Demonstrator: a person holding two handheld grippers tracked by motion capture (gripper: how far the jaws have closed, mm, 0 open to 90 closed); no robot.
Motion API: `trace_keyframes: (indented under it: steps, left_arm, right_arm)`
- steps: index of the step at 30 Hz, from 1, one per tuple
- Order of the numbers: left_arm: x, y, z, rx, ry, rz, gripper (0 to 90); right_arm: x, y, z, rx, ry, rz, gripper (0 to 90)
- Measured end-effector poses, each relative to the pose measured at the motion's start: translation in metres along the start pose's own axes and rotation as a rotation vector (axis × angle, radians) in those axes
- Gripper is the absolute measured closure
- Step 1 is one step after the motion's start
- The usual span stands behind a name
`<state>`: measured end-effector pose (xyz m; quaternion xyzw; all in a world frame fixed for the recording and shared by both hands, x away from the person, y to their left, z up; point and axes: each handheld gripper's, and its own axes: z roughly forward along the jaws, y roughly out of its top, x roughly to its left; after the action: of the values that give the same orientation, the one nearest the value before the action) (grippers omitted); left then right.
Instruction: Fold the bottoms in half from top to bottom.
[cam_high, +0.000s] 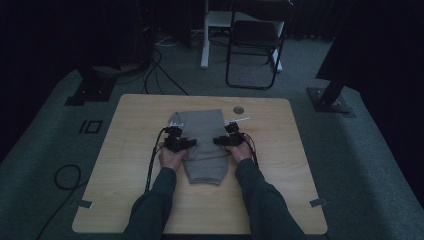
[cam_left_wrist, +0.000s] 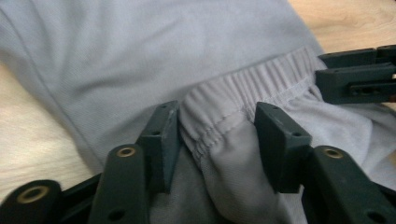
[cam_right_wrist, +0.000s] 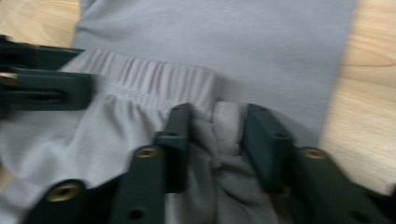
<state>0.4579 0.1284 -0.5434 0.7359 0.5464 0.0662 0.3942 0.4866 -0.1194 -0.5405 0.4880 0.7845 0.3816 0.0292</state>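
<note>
A folded grey garment (cam_high: 202, 145) with an elastic waistband (cam_left_wrist: 261, 79) lies in the middle of the wooden table (cam_high: 130, 150). My left gripper (cam_high: 192, 143) comes in from its left edge. In the left gripper view its jaws (cam_left_wrist: 217, 135) stand wide around a loose hump of the waistband, and I read them as open. My right gripper (cam_high: 216, 140) comes in from the garment's right edge. In the right gripper view a bunched fold of waistband (cam_right_wrist: 140, 77) fills the gap between its jaws (cam_right_wrist: 217, 140). Each gripper view shows the other gripper close by (cam_left_wrist: 359, 77) (cam_right_wrist: 42, 86).
A small round metal disc (cam_high: 238, 109) and a white strip (cam_high: 241, 120) lie on the table behind the garment. Tape tabs (cam_high: 85, 203) (cam_high: 318, 202) mark the near corners. A folding chair (cam_high: 255, 40), stand bases and cables (cam_high: 160, 75) are on the floor beyond.
</note>
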Motion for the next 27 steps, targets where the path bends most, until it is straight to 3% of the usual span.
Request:
trace_keyframes:
  steps: [3, 7, 13, 17, 21, 24, 27]
  left_arm:
    - [-0.005, 0.001, -0.005, -0.009, -0.010, 0.028, 65.2]
    - [-0.011, -0.003, -0.014, -0.018, -0.033, 0.063, 69.9]
    - [-0.029, -0.024, -0.040, -0.072, -0.103, 0.143, 69.5]
    - [-0.039, -0.042, -0.051, -0.081, -0.135, 0.196, 68.3]
    - [-0.043, -0.057, -0.059, -0.079, -0.150, 0.218, 67.4]
    - [-0.043, -0.065, -0.062, -0.080, -0.149, 0.232, 67.3]
    - [-0.042, -0.071, -0.064, -0.070, -0.158, 0.234, 67.4]
  right_arm:
    - [0.002, -0.001, -0.006, -0.014, 0.012, -0.028, 77.6]
    - [0.005, -0.005, -0.018, -0.054, 0.047, -0.058, 78.8]
    - [0.014, -0.029, -0.039, -0.097, 0.090, -0.133, 78.4]
    - [0.017, -0.049, -0.048, -0.112, 0.115, -0.177, 76.8]
    - [0.017, -0.063, -0.056, -0.097, 0.143, -0.203, 66.9]
    - [0.014, -0.061, -0.063, -0.137, 0.137, -0.186, 61.0]
    - [0.008, -0.050, -0.067, -0.183, 0.099, -0.109, 60.5]
